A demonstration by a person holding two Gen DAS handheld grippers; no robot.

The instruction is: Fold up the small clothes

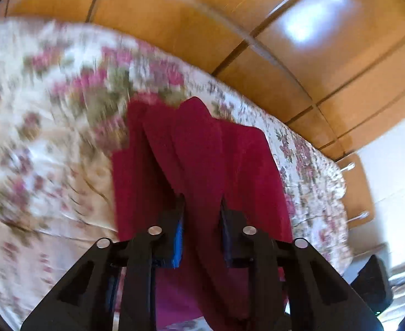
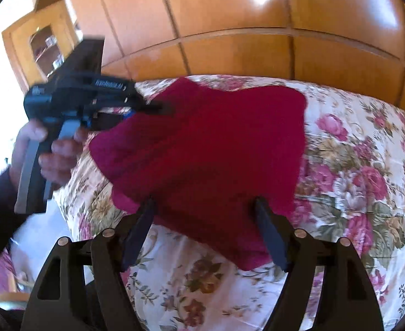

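A dark red knitted garment lies on a floral bedspread. My left gripper is shut on a bunched fold of this garment and holds it lifted, so the cloth hangs down between the fingers. In the right wrist view the left gripper pinches the garment's far left edge, held by a hand. My right gripper is open, its fingers spread wide over the garment's near edge with nothing held.
Wooden wardrobe panels rise behind the bed. A wooden cabinet with glass doors stands at the far left. A wooden nightstand sits beside the bed's right edge in the left wrist view.
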